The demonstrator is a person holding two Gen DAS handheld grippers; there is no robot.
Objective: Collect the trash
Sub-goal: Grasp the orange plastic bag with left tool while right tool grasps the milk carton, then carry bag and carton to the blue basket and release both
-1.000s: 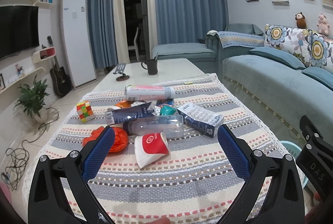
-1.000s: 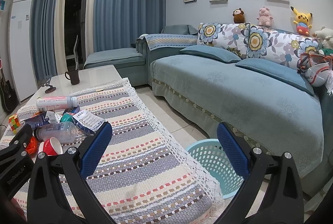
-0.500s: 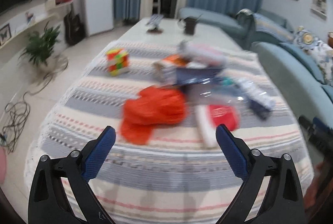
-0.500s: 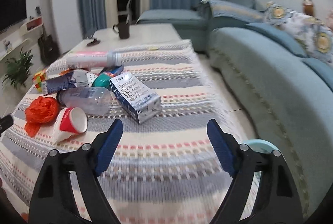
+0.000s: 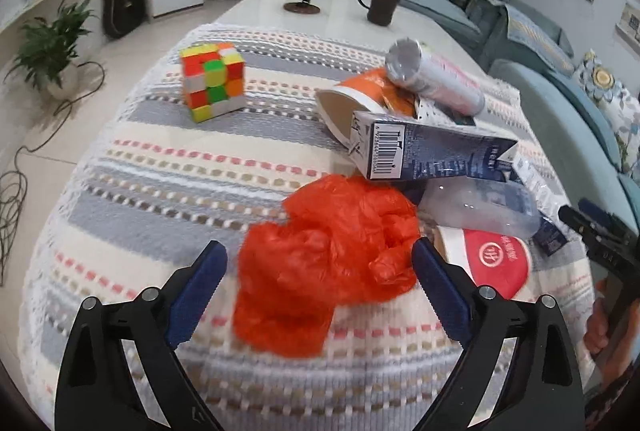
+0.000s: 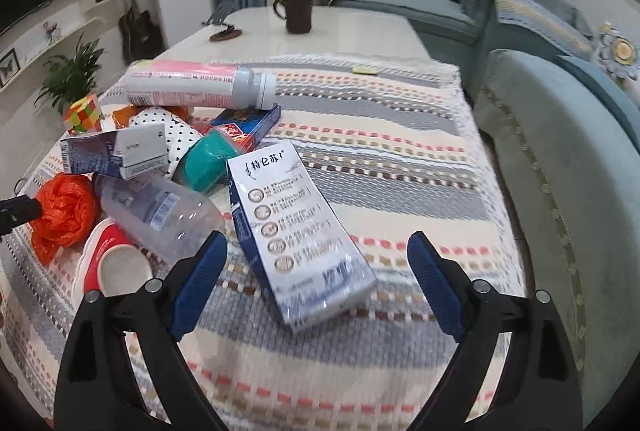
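Right wrist view first: my striped tablecloth (image 6: 400,159) carries the whole heap of trash, with the sofa (image 6: 560,159) running along its right edge. Biggest piece near me is the blue-and-white milk carton (image 6: 298,235), lying flat with its long axis running away from me, its near end swung a little to the right. It sits just ahead of my right gripper (image 6: 318,273), between the blue pads (image 6: 200,279), which stand spread wide and touch nothing; those jaws have just been opening again, with the carton's near end in the gap but not pinched. I judge I would need to roll the wrist slightly so the pads close across the carton's narrow width. Beside it on the left lie the clear plastic bottle (image 6: 160,211) and the red paper cup (image 6: 108,263).

Left wrist view: my left gripper (image 5: 320,277) is likewise spread and empty, and the crumpled orange plastic bag (image 5: 328,263) lies straight ahead, its near part between the fingers (image 5: 200,287) without contact. So the bag is the left hand's, the carton the right's. Beyond it rests a dark blue carton (image 5: 424,147); the puzzle cube (image 5: 212,87) sits well apart to the left and looks like no trash to me
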